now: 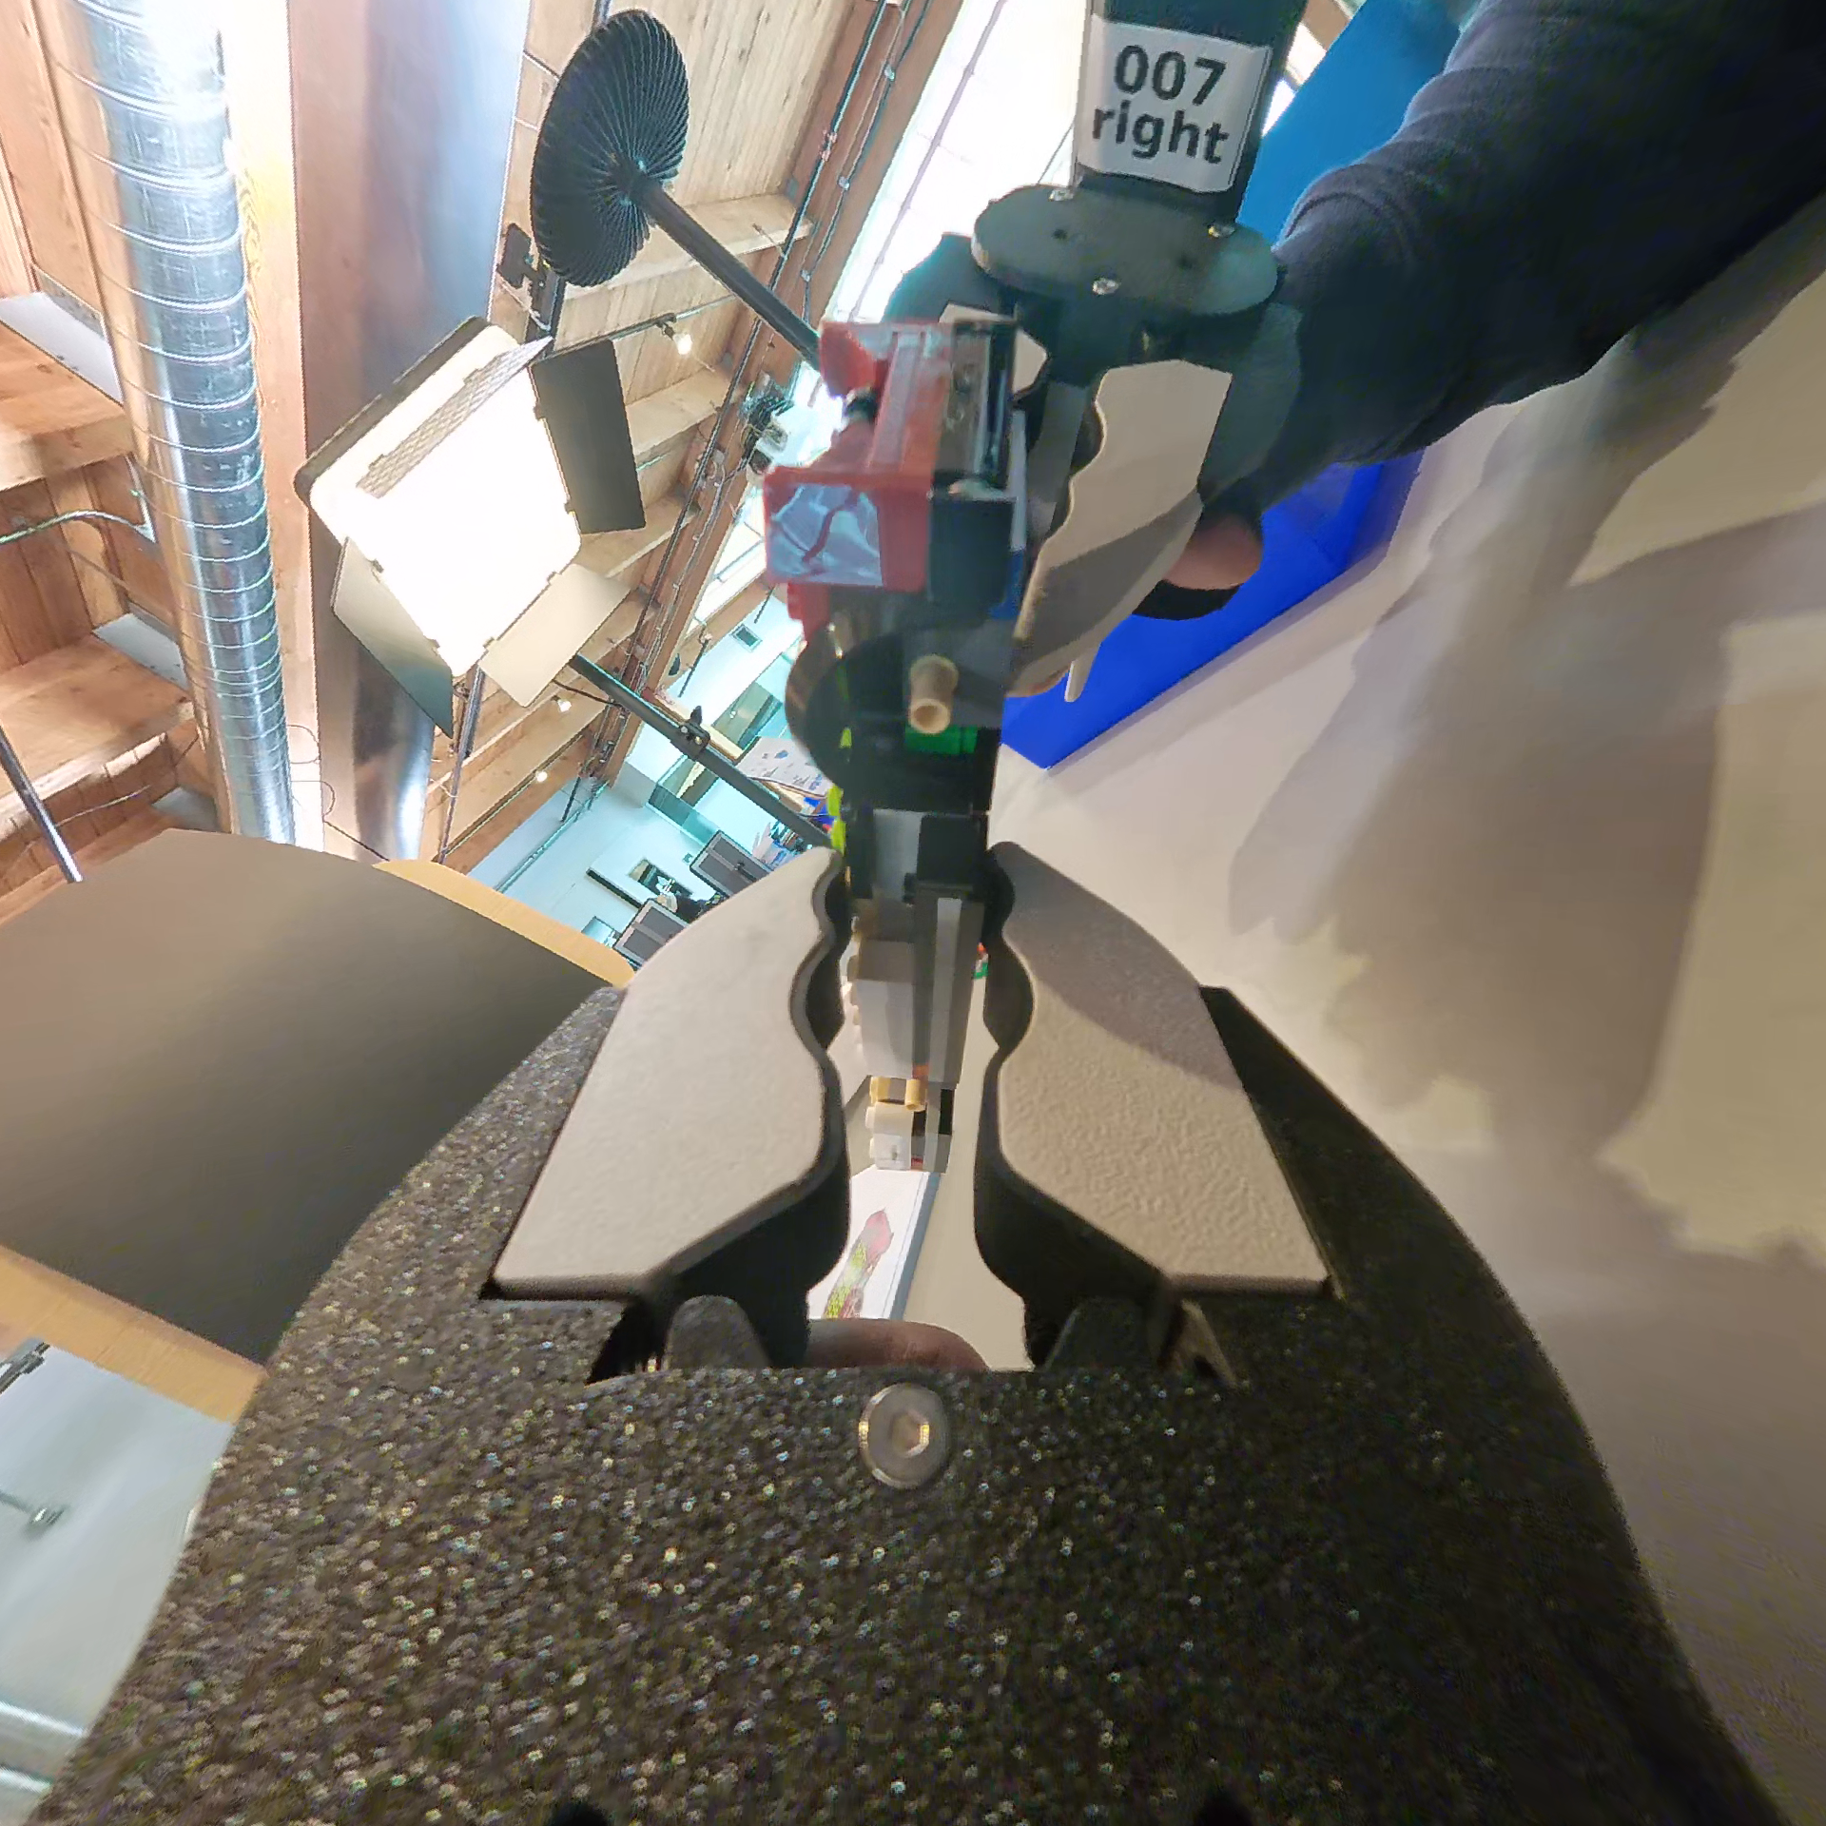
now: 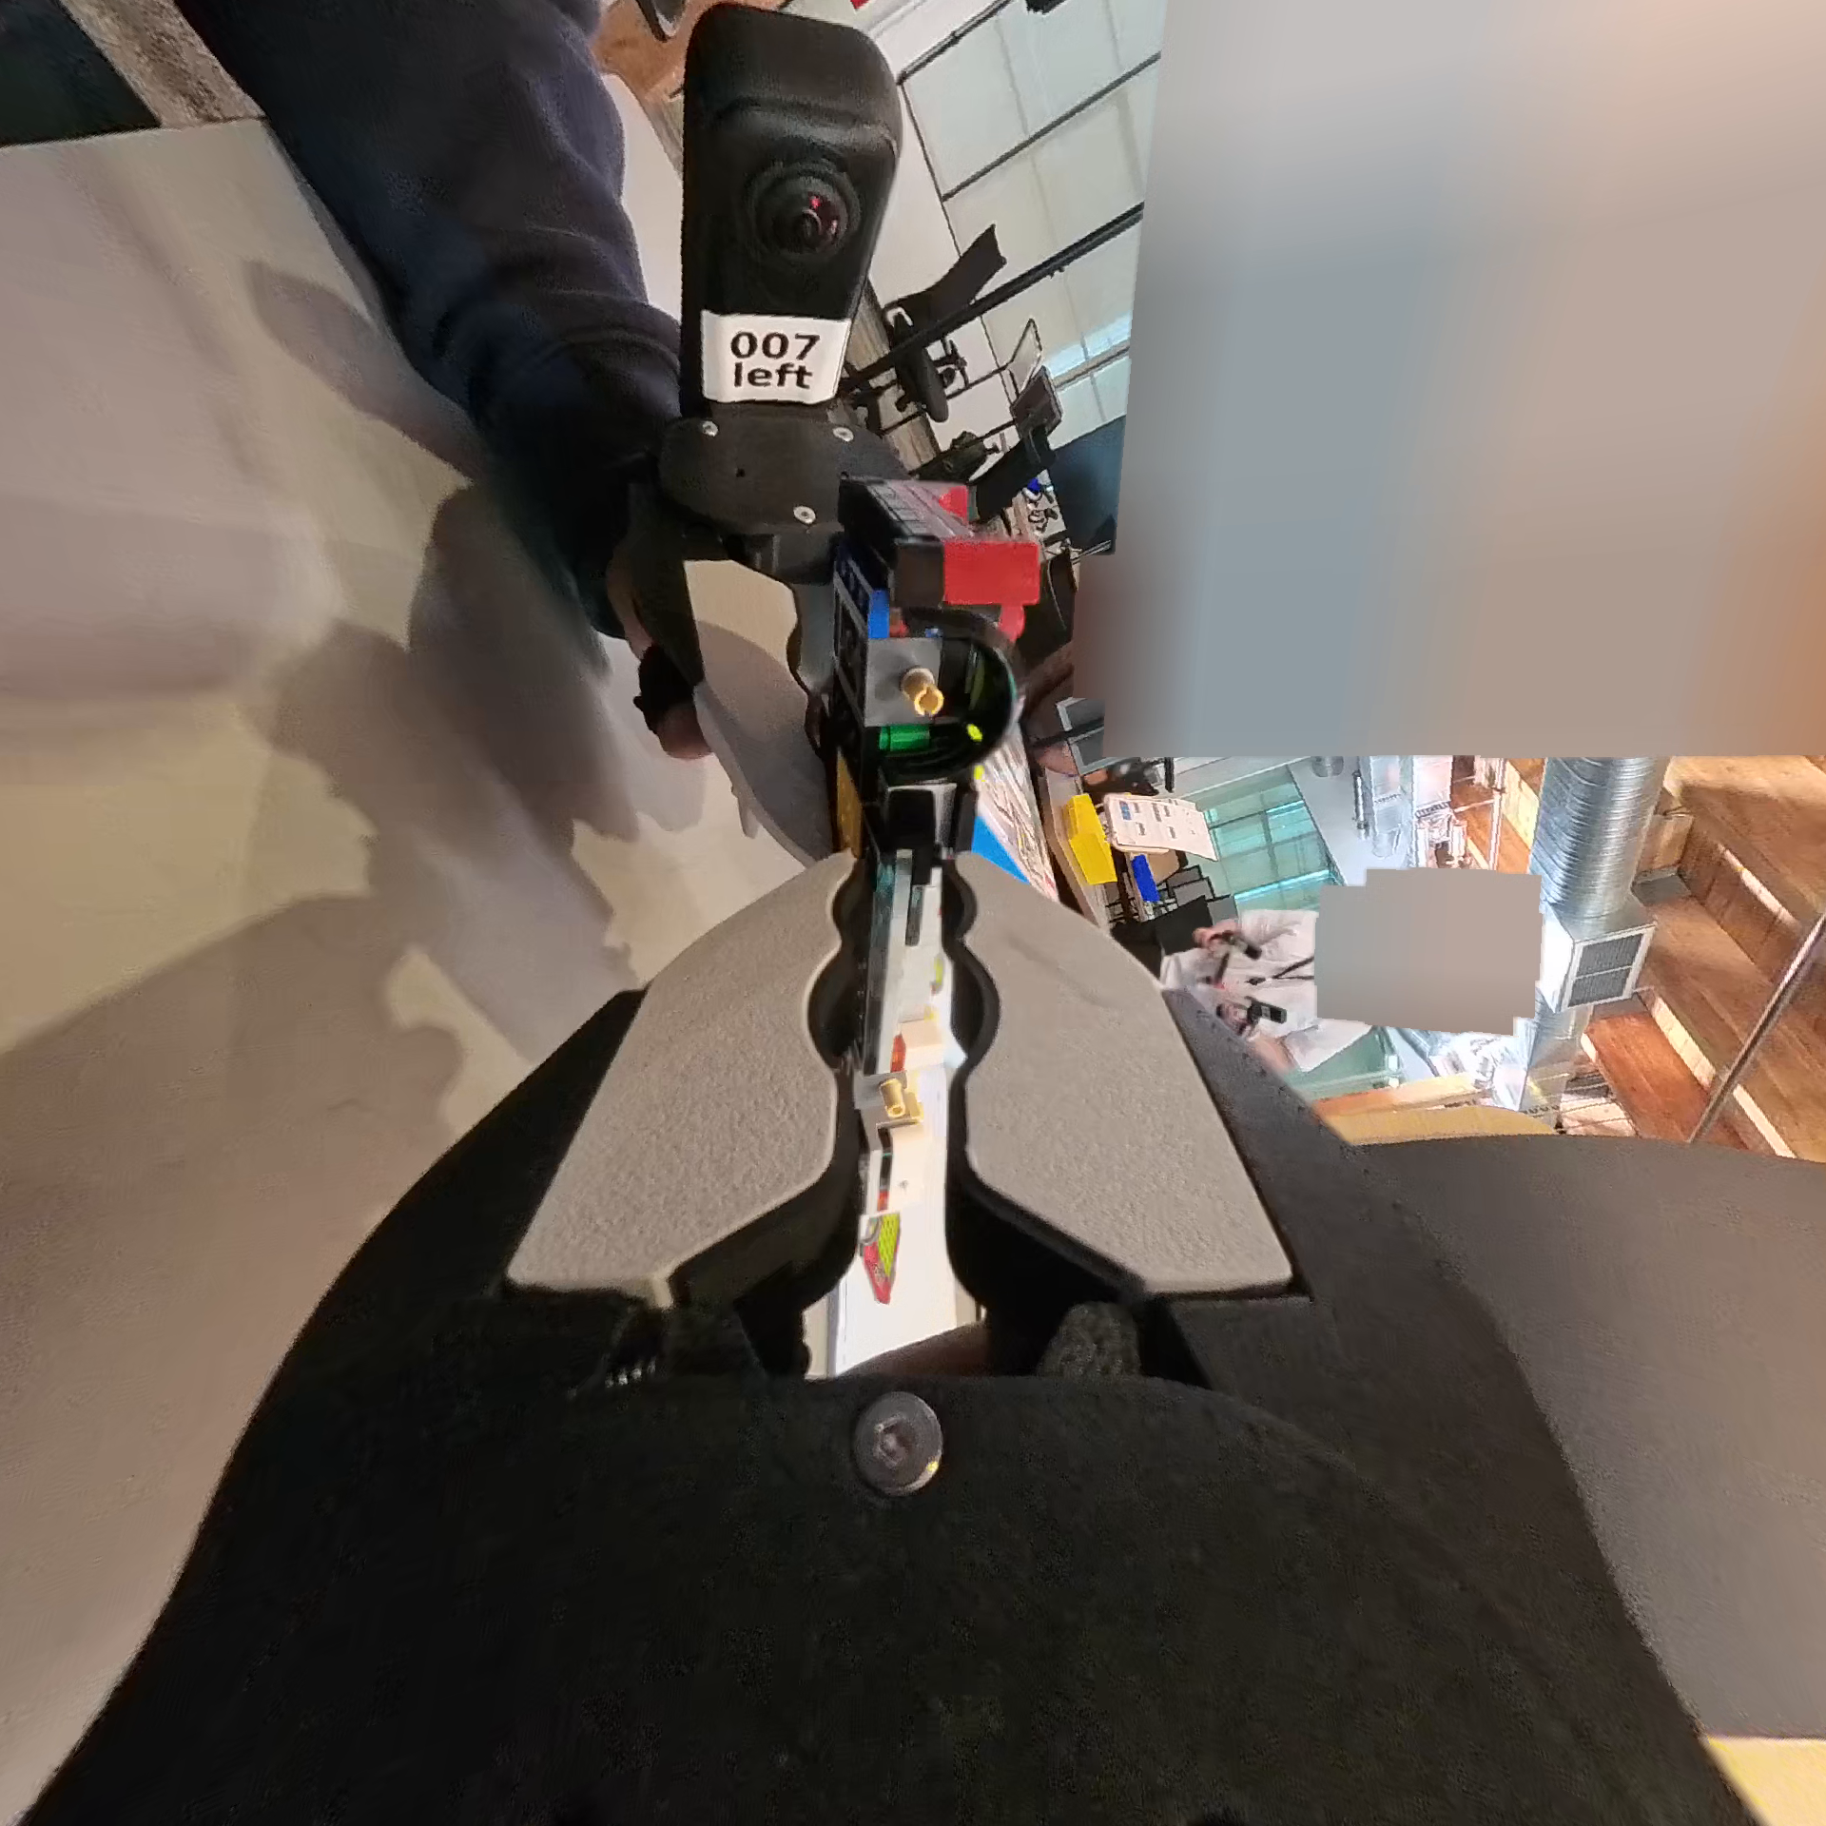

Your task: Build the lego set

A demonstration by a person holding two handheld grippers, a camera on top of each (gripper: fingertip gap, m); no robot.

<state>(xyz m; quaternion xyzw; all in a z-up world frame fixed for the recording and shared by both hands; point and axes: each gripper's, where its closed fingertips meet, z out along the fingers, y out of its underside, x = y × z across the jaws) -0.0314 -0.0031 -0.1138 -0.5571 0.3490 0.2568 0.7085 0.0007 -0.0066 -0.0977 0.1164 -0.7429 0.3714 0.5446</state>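
- My left gripper (image 1: 914, 889) is closed on one end of a brick-built toy model (image 1: 914, 751), both pads pressed on its black-and-grey bar.
- The model hangs in the air between my two grippers, its red block (image 1: 850, 514) and tan peg (image 1: 929, 692) mid-span, above the white desk (image 1: 1482, 889).
- My right gripper (image 2: 904, 889) is clamped on the other end.

Long toy brick model (image 1: 914, 790), black, grey, white and red, with a tan peg (image 1: 929, 697) and green stud (image 1: 934, 741). Held off the table at both ends.
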